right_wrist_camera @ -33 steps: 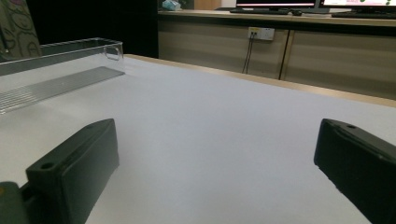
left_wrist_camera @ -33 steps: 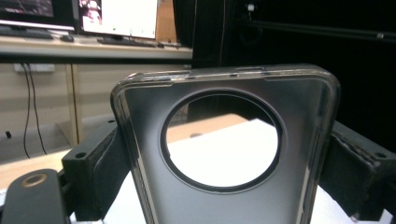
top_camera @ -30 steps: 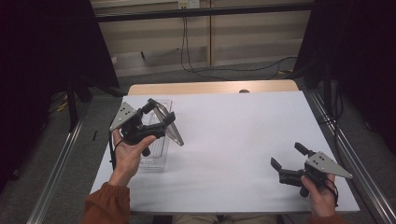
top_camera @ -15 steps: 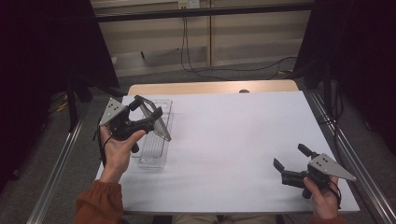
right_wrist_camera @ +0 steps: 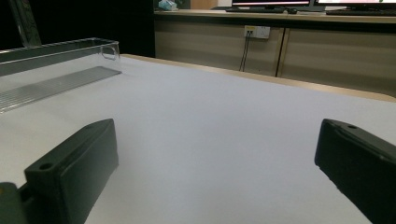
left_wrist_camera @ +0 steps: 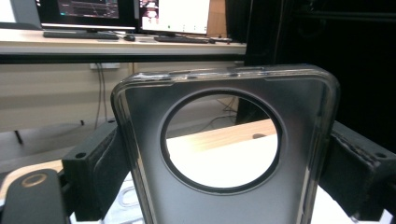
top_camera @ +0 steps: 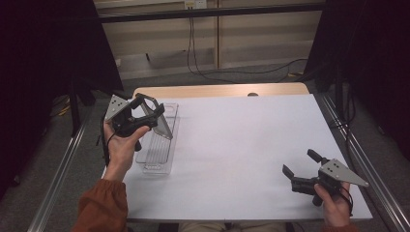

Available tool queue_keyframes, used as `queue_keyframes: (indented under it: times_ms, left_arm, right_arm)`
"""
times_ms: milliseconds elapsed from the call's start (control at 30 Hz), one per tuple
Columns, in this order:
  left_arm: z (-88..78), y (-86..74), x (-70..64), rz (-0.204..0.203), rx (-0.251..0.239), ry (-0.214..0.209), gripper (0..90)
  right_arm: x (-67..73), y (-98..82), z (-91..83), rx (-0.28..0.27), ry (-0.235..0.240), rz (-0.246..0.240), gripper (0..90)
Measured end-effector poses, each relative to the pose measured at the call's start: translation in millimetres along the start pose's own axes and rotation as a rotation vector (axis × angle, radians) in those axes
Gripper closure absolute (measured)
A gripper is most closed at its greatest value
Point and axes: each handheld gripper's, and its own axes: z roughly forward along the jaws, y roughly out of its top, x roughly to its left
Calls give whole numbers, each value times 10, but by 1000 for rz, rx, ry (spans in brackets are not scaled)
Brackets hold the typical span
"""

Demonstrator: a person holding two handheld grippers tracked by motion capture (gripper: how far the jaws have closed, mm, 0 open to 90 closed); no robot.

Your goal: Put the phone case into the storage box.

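the left gripper [top_camera: 145,112] is raised over the left side of the table, its jaws clamped on the two long edges of a clear phone case [left_wrist_camera: 224,140]. held by its edges like that, the case stands upright with its big round camera hole facing forward, so it probably won't bend or slip while it is carried. it hangs just above the clear plastic tray [top_camera: 157,157], which seems the place it belongs to, whether it is coming out or going in.

the right gripper [top_camera: 300,170] rests low near the table's right front corner, jaws apart and holding nothing, well away from the tray; it looks parked so as not to get in the way.

the white table [top_camera: 241,145] is the biggest thing here. between the two grippers lies bare surface with nothing to block a move. in the right gripper view the tray [right_wrist_camera: 60,65] stands far off at the left, its ribbed floor showing, its walls low enough to clear easily.
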Motion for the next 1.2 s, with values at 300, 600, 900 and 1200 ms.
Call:
queue_keyframes:
  times_ms: [300, 600, 900, 1200]
  left_arm:
    - [160, 5, 73, 40, 26, 69, 115]
    - [337, 8, 204, 55, 7, 122, 114]
    - [510, -4, 263, 48, 4, 143, 114]
    - [664, -41, 289, 44, 8, 191, 114]
  right_arm:
    - [-4, -1, 2, -9, -5, -17, 0]
    - [-5, -14, 17, 7, 8, -10, 0]
    - [-3, -17, 22, 7, 4, -13, 0]
    - [5, -18, 21, 4, 7, -13, 0]
